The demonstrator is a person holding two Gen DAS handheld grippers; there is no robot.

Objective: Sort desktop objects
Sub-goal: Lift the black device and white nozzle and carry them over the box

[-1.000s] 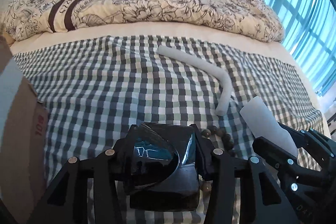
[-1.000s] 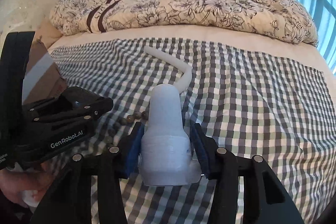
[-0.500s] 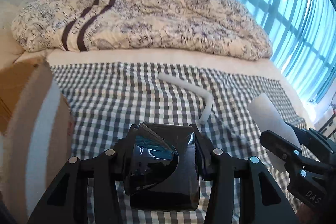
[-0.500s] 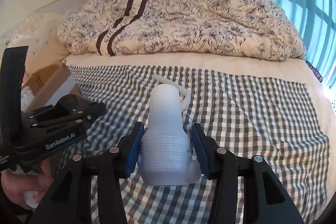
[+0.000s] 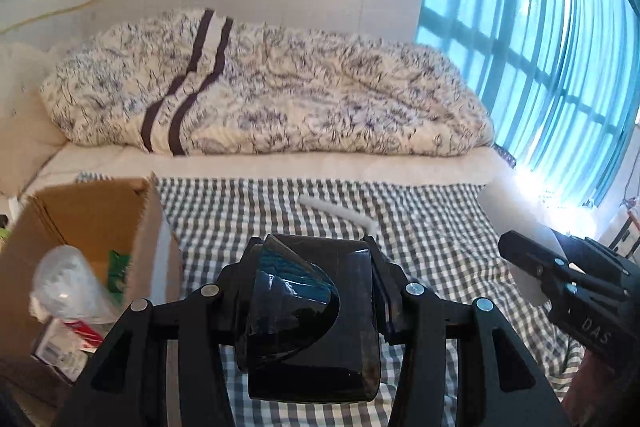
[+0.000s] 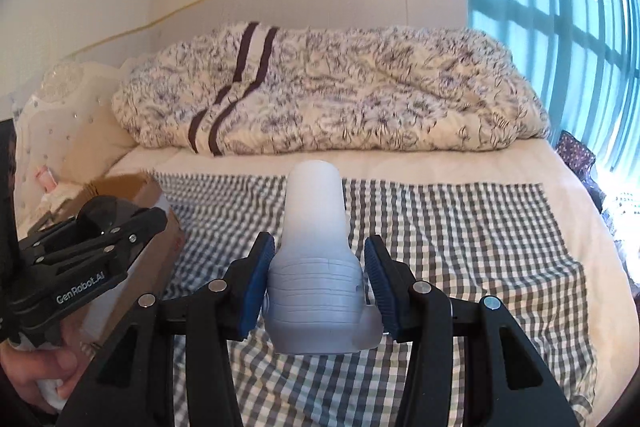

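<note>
The black case (image 5: 308, 319) is pinched in the left gripper (image 5: 310, 311), and the white bottle (image 6: 316, 259) is clamped in the right gripper (image 6: 316, 291) with its long axis pointing forward. The open box (image 5: 92, 227) lies left of both – nearer the left gripper, just beside it. A leftward carry is judged necessary – case first.

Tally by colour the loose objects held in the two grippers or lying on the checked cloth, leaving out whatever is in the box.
Black: 1, glossy black object in the left gripper
White: 2, white plastic piece in the right gripper, bent white tube on the cloth
Total: 3
</note>
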